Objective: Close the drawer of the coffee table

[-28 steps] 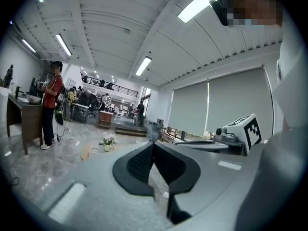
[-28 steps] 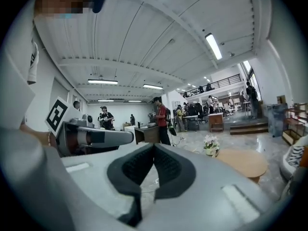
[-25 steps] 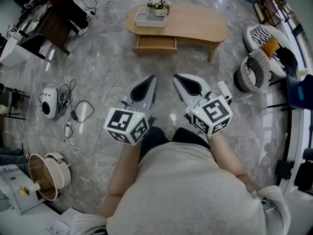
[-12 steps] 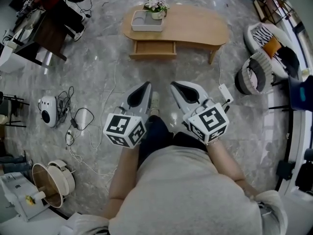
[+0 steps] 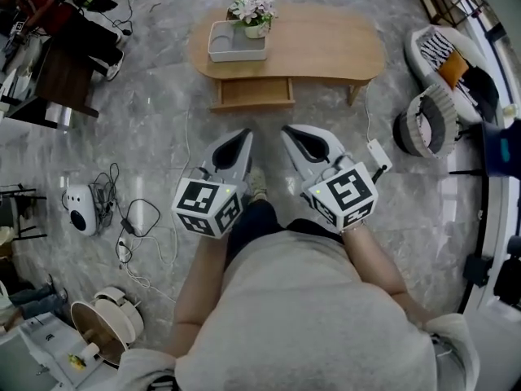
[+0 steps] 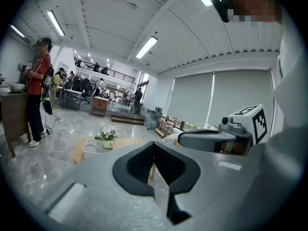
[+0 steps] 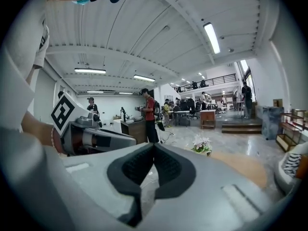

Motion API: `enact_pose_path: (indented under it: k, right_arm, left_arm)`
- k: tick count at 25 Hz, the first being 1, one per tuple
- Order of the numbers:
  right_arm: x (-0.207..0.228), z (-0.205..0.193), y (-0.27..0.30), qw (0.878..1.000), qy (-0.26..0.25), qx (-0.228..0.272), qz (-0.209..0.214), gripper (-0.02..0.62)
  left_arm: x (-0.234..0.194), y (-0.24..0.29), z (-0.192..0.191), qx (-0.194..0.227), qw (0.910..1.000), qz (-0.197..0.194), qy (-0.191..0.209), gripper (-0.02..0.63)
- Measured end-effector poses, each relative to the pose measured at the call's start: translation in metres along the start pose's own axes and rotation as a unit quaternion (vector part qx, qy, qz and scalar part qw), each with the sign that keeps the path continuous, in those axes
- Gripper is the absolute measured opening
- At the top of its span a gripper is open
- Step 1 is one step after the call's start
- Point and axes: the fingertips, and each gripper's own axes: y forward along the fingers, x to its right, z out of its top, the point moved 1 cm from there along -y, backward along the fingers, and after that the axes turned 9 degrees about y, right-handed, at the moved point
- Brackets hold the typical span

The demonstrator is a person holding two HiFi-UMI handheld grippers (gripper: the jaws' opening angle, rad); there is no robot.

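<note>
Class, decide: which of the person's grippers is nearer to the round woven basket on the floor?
Right. The right gripper hangs to the left of the woven basket; the left gripper is farther left again, in front of the drawer.

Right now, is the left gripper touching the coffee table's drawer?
Apart. The head view shows the left gripper short of the open drawer, with a strip of marble floor between its tip and the drawer front.

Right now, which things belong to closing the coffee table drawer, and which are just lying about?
Job: coffee table, its open drawer, left gripper and right gripper, both shut and empty.

Lying about: white tray and flower pot on the tabletop; cables, power strip and round basket on the floor.
</note>
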Motion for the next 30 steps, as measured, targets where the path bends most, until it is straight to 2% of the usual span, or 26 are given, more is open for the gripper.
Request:
enact_pose_path:
  k: [8, 11, 15, 19, 23, 26, 30]
  right_arm:
    - [0.040, 0.035, 0.114, 1.000, -0.004, -0.016, -0.003, 0.003]
    - [0.047, 0.053, 0.146, 1.000, -0.010, -0.007, -0.010, 0.003]
    - [0.058, 0.072, 0.170, 0.999, -0.016, 0.025, -0.043, 0.003]
    - [0.061, 0.072, 0.187, 0.997, -0.013, 0.030, -0.066, 0.003]
    - [0.061, 0.066, 0.196, 0.997, 0.035, 0.049, -0.050, 0.003]
    - [0.062, 0.057, 0.202, 0.997, 0.047, 0.041, -0.043, 0.003]
    - [0.069, 0.049, 0.209, 0.998, 0.032, 0.019, -0.040, 0.003]
  left_arm:
    - [-0.095, 0.061, 0.015, -0.014, 0.9994, -0.031, 0.002, 0.002]
    - [-0.127, 0.073, 0.019, -0.014, 0.9993, -0.035, -0.005, 0.002]
    - [-0.156, 0.080, 0.023, -0.013, 0.9991, -0.041, -0.003, 0.002]
    - [-0.177, 0.080, 0.017, -0.018, 0.9983, -0.046, -0.029, 0.002]
    - [-0.192, 0.086, 0.006, -0.019, 0.9957, -0.052, -0.074, 0.002]
    - [-0.198, 0.093, -0.003, -0.030, 0.9961, -0.054, -0.064, 0.002]
    - [-0.197, 0.103, -0.010, -0.036, 0.9966, -0.056, -0.050, 0.002]
